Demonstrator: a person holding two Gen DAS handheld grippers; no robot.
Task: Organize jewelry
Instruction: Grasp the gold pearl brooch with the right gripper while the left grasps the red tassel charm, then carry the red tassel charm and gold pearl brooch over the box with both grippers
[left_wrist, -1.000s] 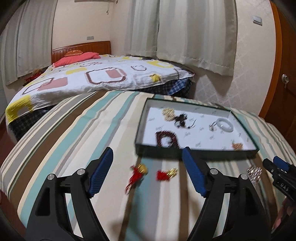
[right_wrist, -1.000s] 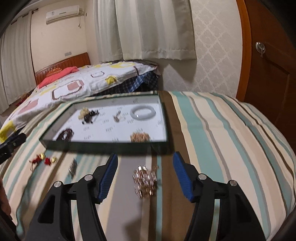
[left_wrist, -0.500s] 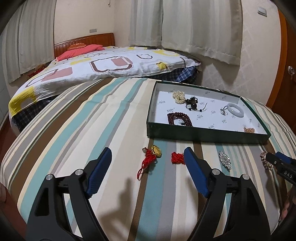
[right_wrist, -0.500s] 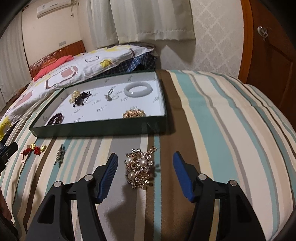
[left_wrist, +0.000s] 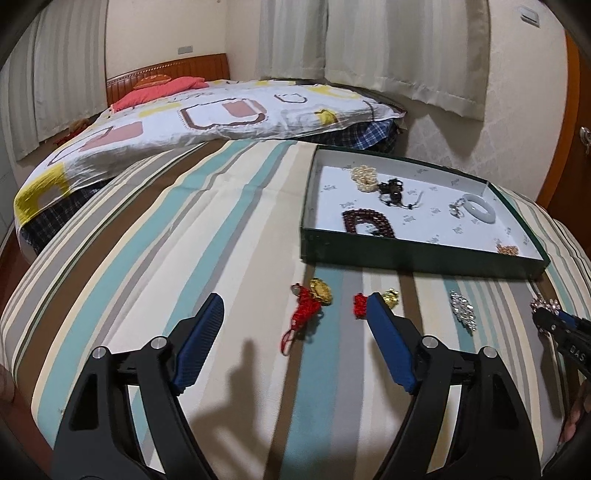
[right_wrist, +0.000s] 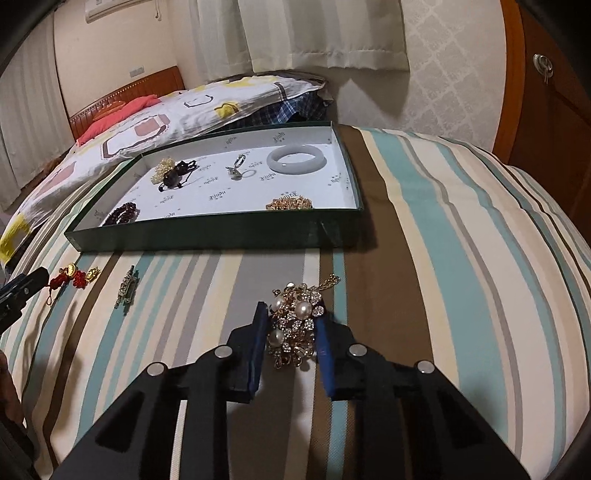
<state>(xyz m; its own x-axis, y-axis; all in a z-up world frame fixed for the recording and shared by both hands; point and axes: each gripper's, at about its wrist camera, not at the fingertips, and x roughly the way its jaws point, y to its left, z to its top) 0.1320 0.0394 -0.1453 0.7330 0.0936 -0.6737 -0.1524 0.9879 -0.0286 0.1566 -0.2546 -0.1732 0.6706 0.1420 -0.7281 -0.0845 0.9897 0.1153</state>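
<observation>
My right gripper (right_wrist: 291, 321) is shut on a gold pearl brooch (right_wrist: 295, 326) that lies on the striped cover. A green tray (right_wrist: 207, 234) with a white lining sits beyond it and holds a jade bangle (right_wrist: 296, 158), a ring (right_wrist: 236, 168), a gold chain (right_wrist: 290, 203), dark beads and pearls. My left gripper (left_wrist: 295, 314) is open above the cover. A red tassel charm with a gold piece (left_wrist: 312, 299) lies between its fingers, and a second red and gold charm (left_wrist: 373, 301) touches the right finger. A silver brooch (left_wrist: 463, 312) lies further right.
The striped cover (right_wrist: 443, 258) curves down at its edges. A bed with a patterned quilt (left_wrist: 221, 114) stands behind. Curtains and a wooden door (right_wrist: 546, 92) are at the back and right. My right gripper's tip shows in the left wrist view (left_wrist: 550, 319).
My right gripper has moved forward and down and closed on the pearl brooch. My left gripper has risen slightly and stayed open over the red charms.
</observation>
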